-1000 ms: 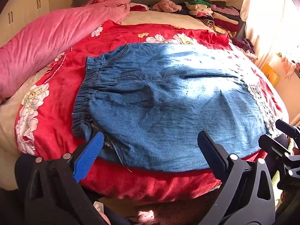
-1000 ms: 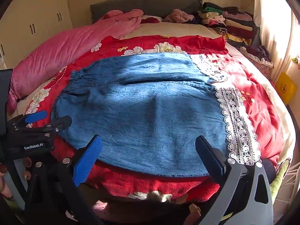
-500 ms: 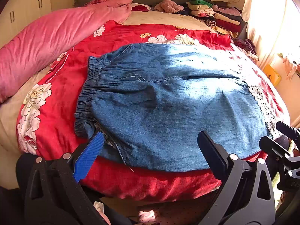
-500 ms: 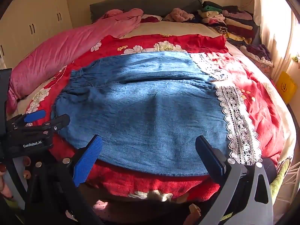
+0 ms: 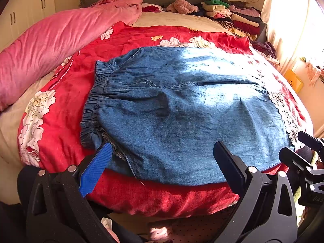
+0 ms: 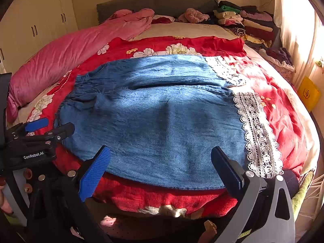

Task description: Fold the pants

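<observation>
Blue denim pants lie spread flat on a red floral blanket, elastic waistband to the left, white lace hems to the right. My left gripper is open and empty at the near edge, close to the waistband corner. My right gripper is open and empty at the near edge, by the lower leg. The left gripper also shows in the right wrist view, the right gripper in the left wrist view.
A pink duvet lies along the bed's left side. Folded clothes are stacked at the back right by the grey headboard. A curtain and a yellow bag are at the right. Wardrobes stand at left.
Both grippers have moved slightly forward toward the near edge of the pants. The pants have not moved.
</observation>
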Action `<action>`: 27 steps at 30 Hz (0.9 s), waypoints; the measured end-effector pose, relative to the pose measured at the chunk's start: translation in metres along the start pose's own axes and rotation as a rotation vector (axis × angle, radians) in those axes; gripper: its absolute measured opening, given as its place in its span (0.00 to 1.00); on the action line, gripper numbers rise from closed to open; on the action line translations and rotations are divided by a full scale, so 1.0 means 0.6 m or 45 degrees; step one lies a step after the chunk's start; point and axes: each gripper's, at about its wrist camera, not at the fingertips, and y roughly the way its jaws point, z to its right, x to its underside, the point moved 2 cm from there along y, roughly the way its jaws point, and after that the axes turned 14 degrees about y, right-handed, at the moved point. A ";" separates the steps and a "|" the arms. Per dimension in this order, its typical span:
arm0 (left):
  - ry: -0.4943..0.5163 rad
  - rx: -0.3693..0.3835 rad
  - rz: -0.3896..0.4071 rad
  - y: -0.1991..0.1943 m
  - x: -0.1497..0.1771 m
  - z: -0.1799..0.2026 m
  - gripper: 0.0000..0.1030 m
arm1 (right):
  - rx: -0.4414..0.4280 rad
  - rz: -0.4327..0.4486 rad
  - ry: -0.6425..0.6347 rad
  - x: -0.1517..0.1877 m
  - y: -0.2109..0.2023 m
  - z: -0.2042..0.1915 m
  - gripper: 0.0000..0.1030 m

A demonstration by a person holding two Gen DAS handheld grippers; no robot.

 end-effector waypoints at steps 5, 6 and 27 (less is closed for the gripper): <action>-0.003 0.000 0.001 0.001 0.000 0.000 0.91 | 0.001 0.002 0.002 0.000 0.000 0.000 0.96; 0.001 -0.001 0.000 0.001 -0.001 0.001 0.91 | 0.001 -0.001 0.003 0.000 0.000 0.000 0.96; -0.011 -0.007 0.001 0.005 -0.004 -0.005 0.91 | 0.009 -0.005 0.002 -0.003 0.008 0.007 0.96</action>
